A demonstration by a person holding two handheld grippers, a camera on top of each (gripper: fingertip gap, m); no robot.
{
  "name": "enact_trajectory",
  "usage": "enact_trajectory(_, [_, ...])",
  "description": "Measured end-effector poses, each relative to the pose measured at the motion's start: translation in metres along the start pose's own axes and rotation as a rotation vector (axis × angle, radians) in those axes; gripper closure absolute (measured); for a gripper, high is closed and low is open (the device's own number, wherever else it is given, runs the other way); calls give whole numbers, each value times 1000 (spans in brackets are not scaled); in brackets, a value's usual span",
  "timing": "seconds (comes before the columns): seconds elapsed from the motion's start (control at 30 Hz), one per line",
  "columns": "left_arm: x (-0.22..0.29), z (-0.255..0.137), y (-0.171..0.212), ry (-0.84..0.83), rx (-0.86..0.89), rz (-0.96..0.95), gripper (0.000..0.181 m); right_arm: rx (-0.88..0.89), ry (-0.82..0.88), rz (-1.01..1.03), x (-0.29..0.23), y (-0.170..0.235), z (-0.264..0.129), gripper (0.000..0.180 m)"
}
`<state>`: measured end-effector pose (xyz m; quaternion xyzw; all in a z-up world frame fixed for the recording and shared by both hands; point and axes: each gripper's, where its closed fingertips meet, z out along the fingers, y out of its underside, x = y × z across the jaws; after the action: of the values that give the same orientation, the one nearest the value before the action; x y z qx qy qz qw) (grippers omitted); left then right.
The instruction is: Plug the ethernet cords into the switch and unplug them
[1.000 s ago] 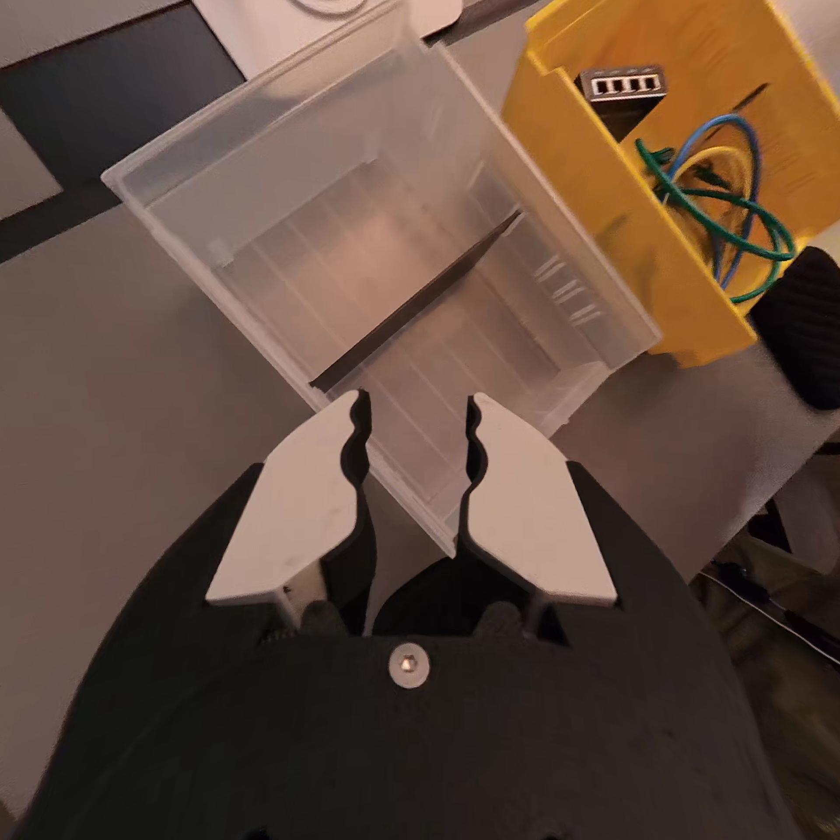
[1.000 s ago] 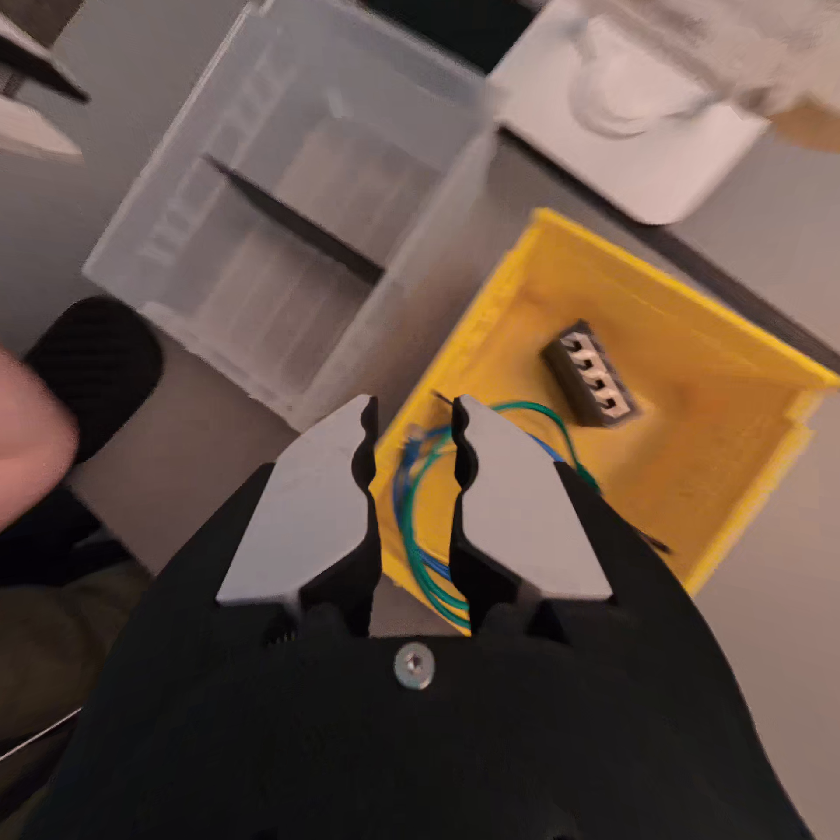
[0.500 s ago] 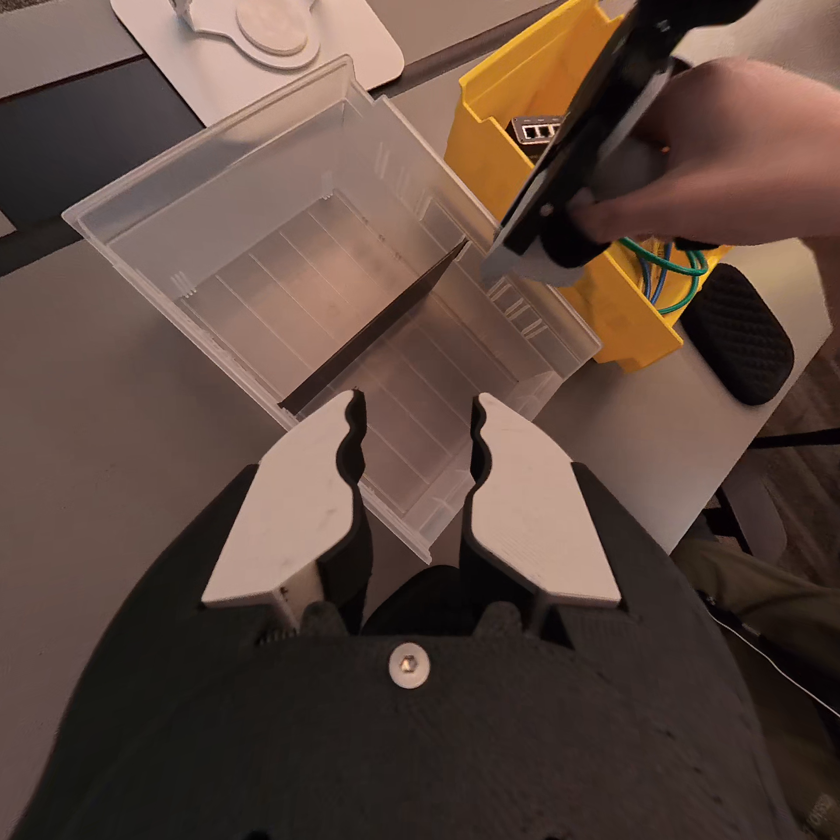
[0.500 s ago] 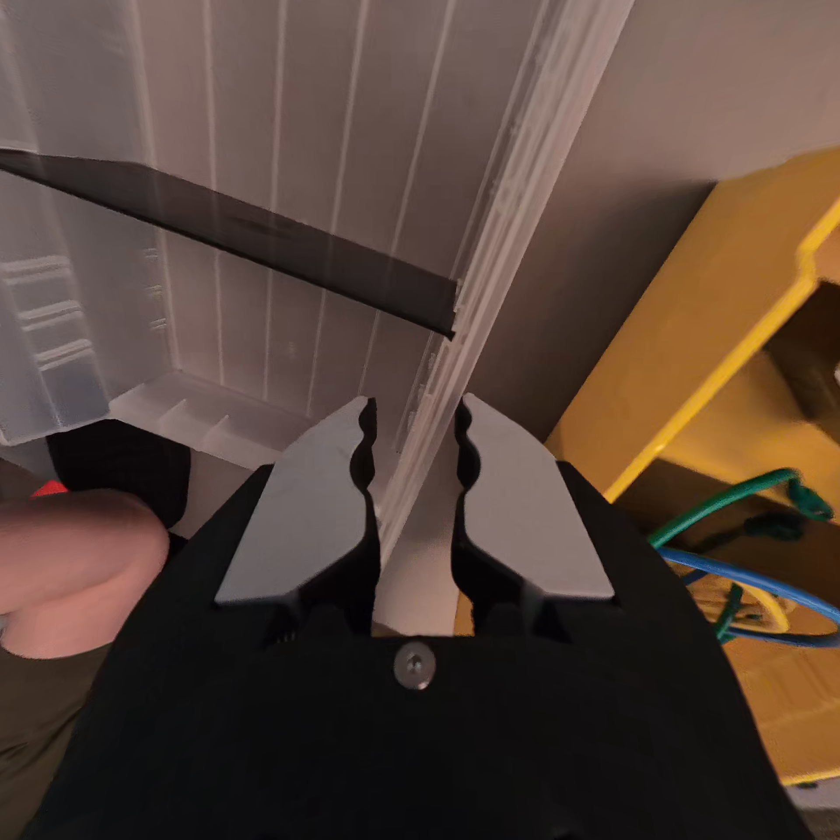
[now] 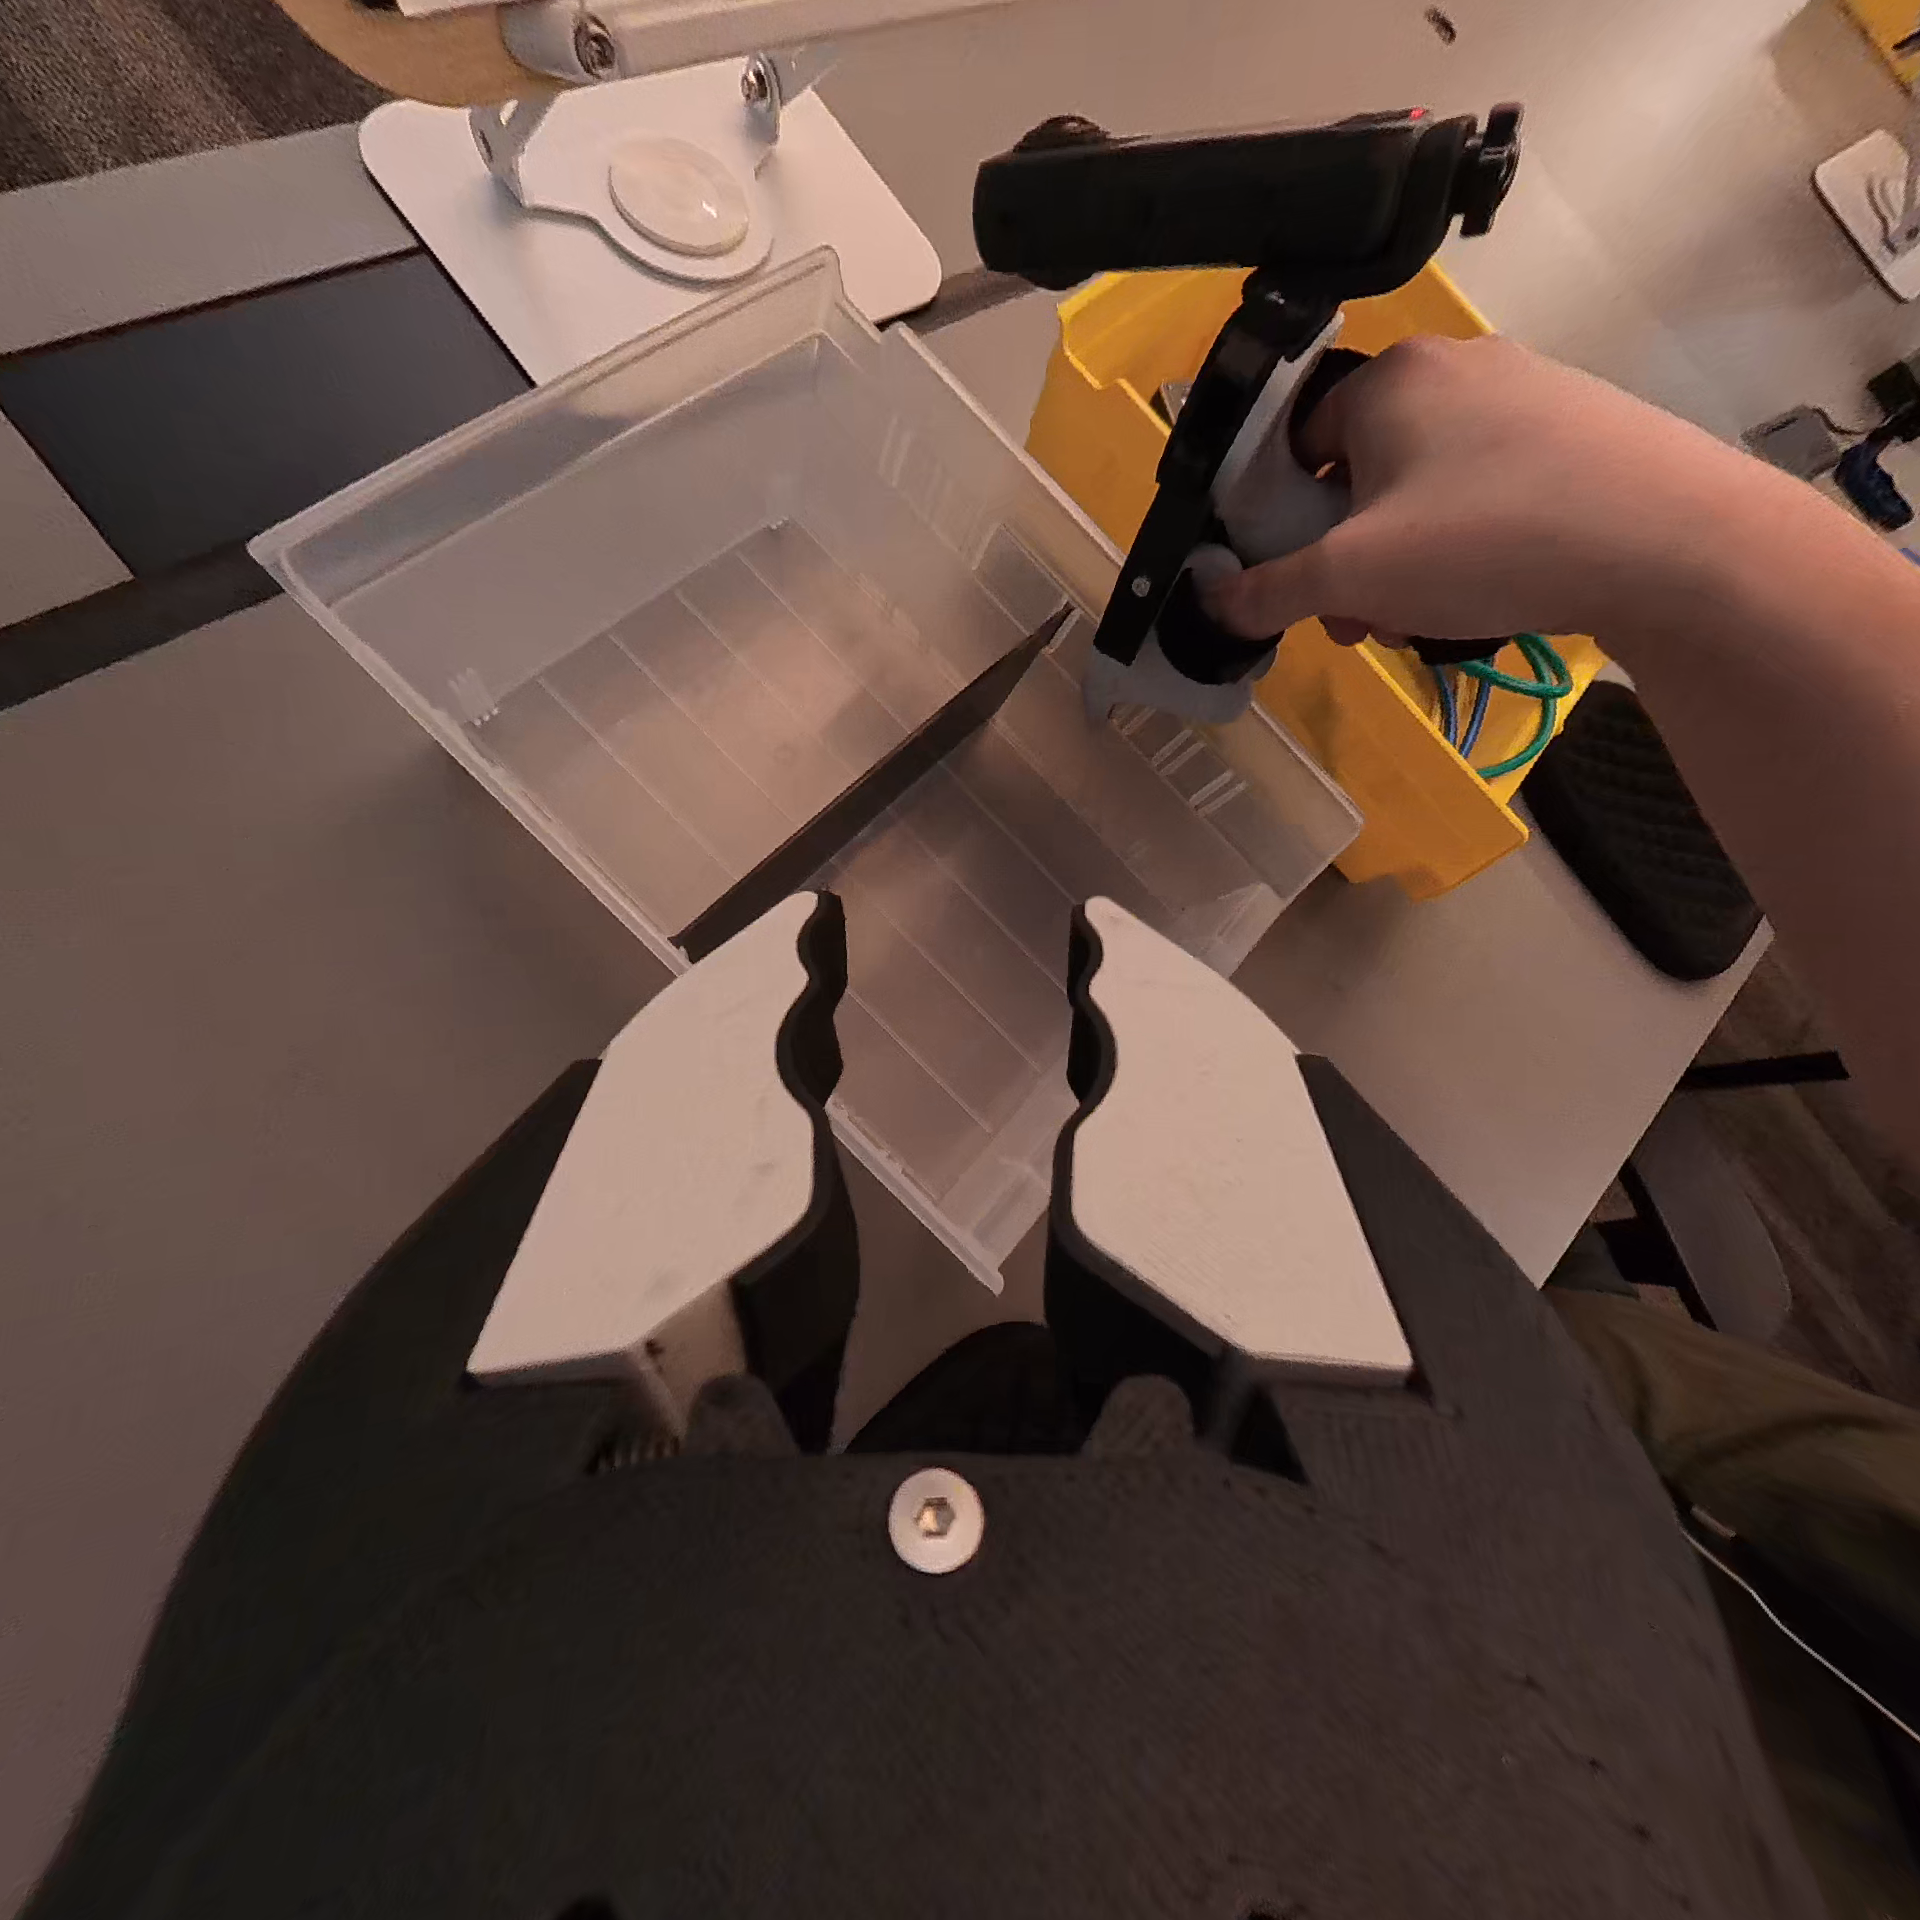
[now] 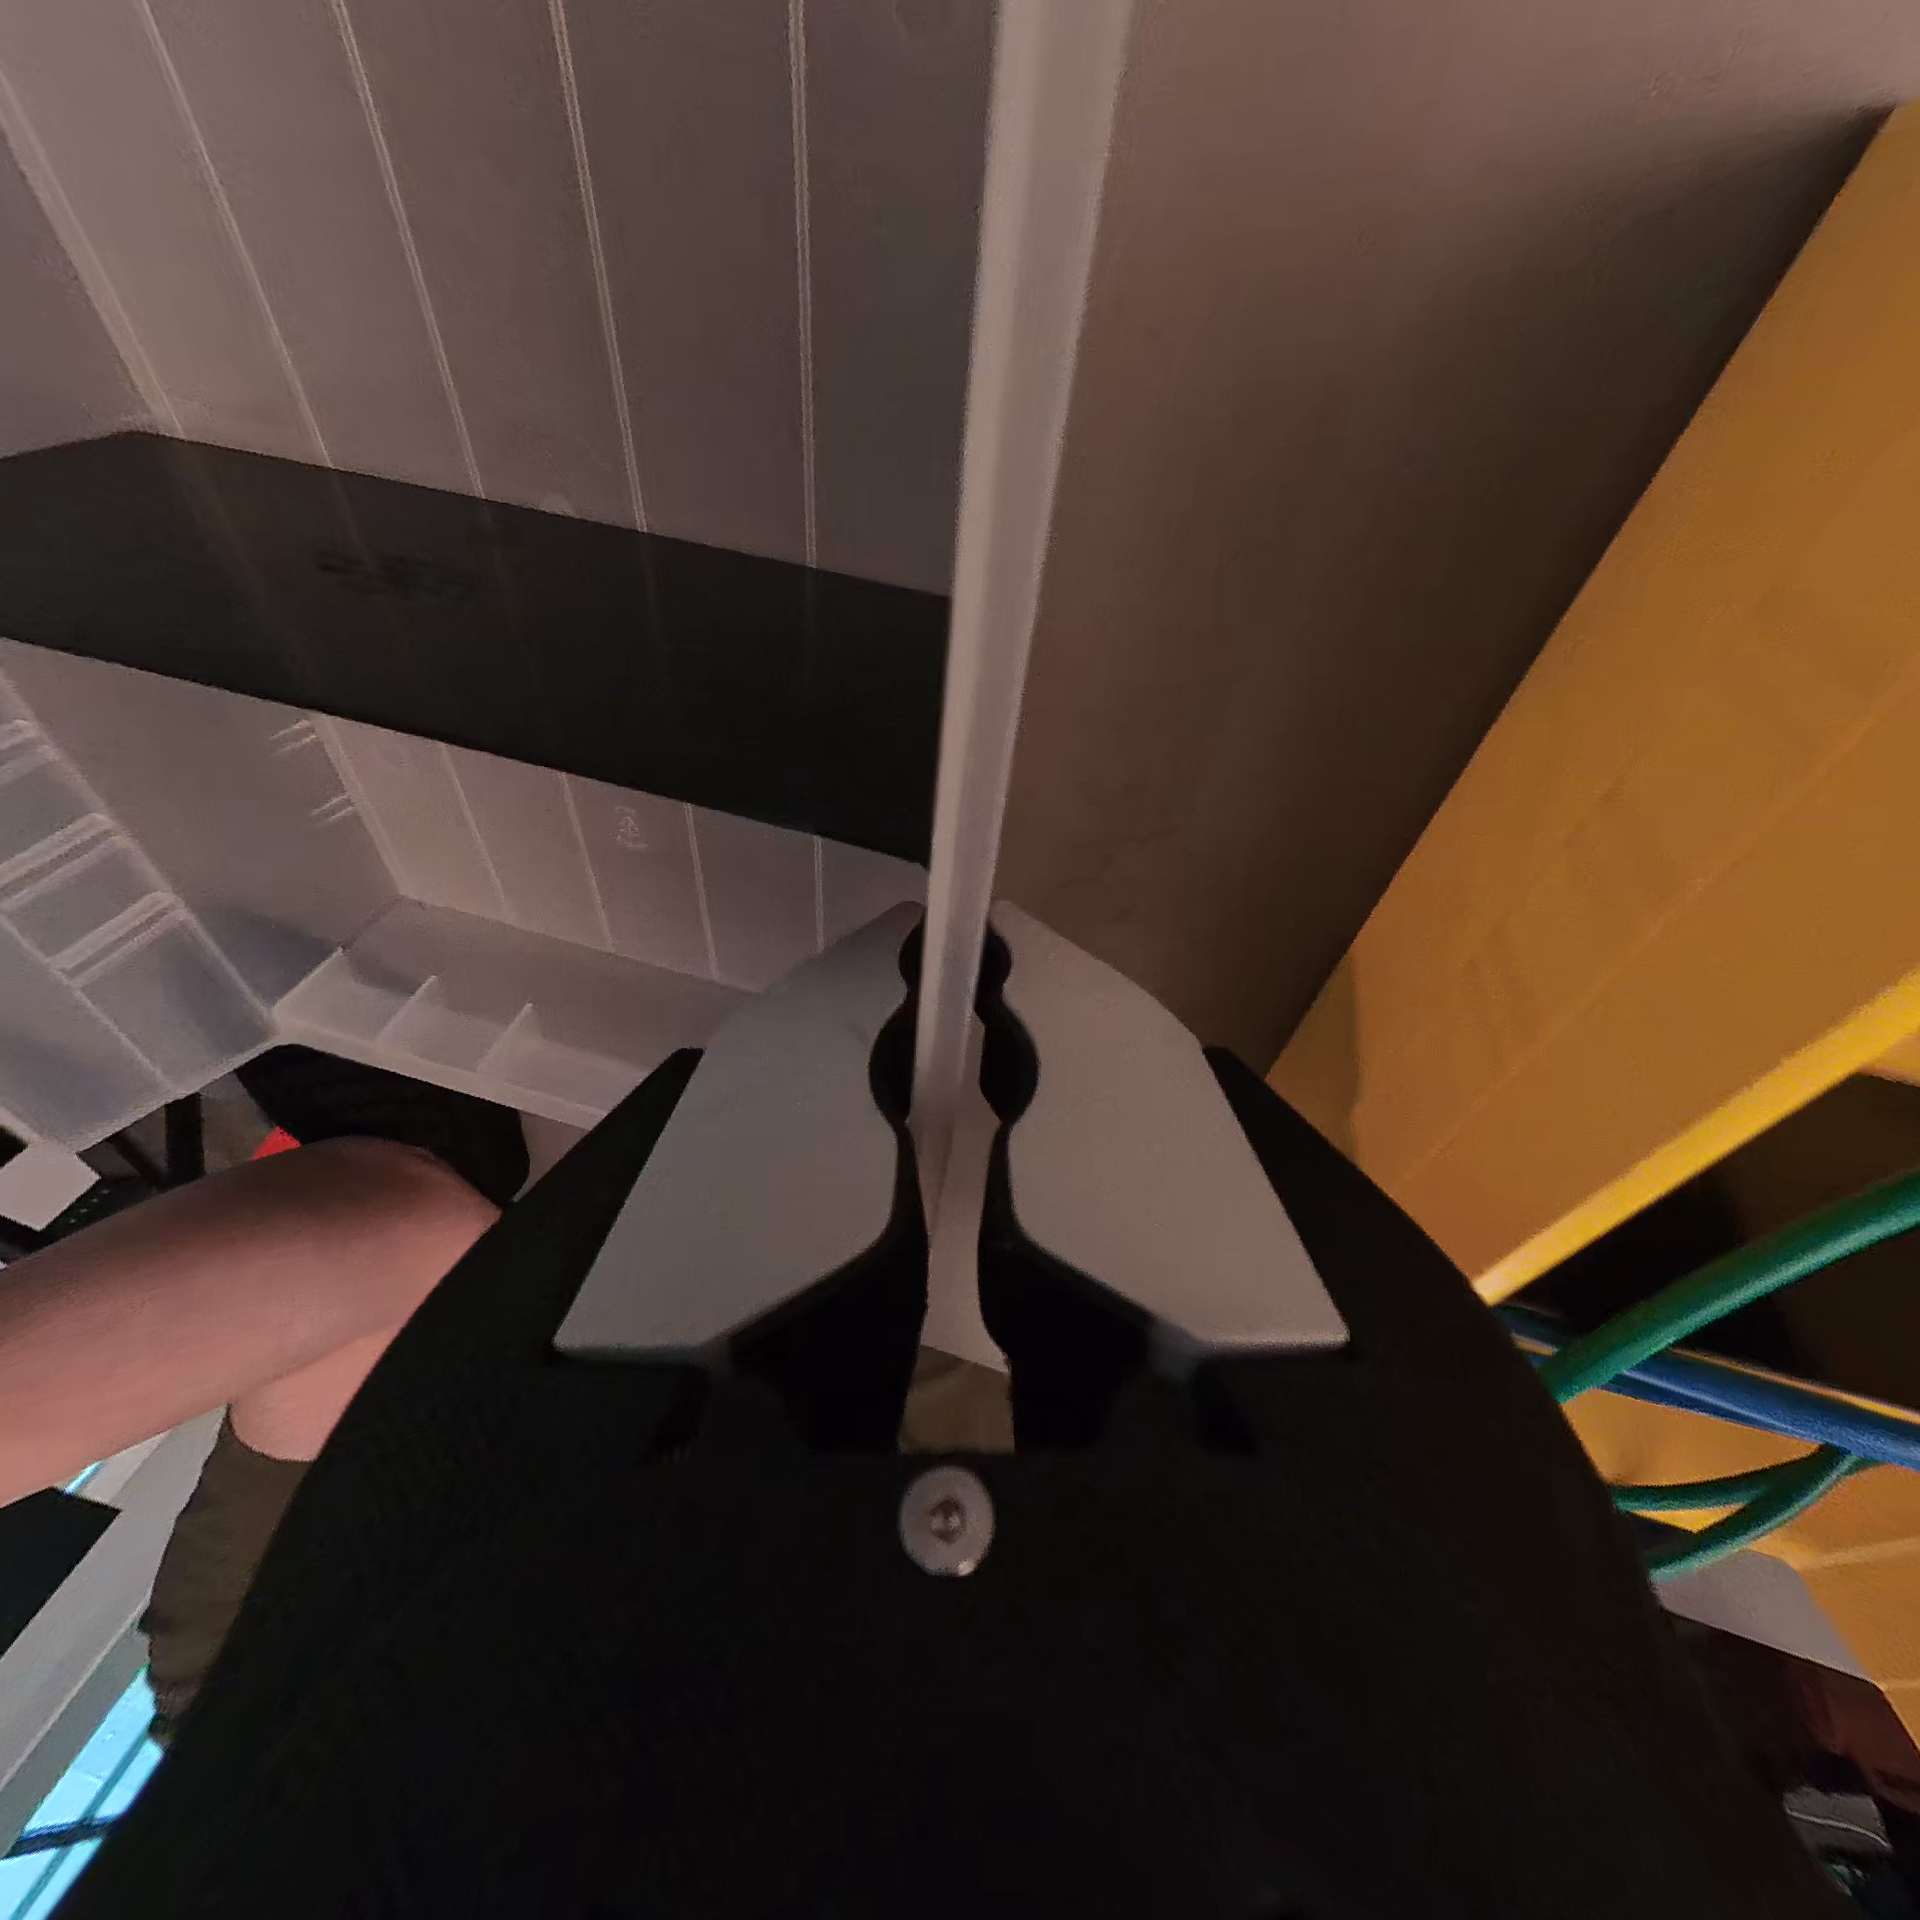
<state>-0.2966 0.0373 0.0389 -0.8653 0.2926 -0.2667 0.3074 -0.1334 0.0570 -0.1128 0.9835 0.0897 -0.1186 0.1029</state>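
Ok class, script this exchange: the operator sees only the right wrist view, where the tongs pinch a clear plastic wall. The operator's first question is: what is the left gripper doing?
Observer: The left tongs are open and hold nothing. They are above the near corner of the clear bin.
Operator: Is anything in that bin besides the black divider?
Observer: No. The divider runs across it, and both halves are bare.
Operator: What lies beyond the bin?
Observer: A white stand base sits on the table behind the bin's far wall.
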Motion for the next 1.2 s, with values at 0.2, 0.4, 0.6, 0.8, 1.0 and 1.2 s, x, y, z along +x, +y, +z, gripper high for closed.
enact_trajectory(0.2, [11,-24,-23,80,185,0,139,-25,-46,-30,-17,2,-28,175])
enact_trajectory(0.4, [59,-90,-53,332,525,35,135,5,-90,-99,-16,12,-88,174])
enact_trajectory(0.6, [100,-111,-55,463,643,127,130,118,-142,-77,56,46,-166,174])
enact_trajectory(0.8, [123,-46,-53,462,414,151,128,242,-146,119,205,111,-202,174])
enact_trajectory(1.0, [130,68,-45,330,128,169,128,276,-133,387,351,183,-174,175])
enact_trajectory(1.2, [133,161,-30,293,-9,16,98,315,-240,505,432,216,-131,175])
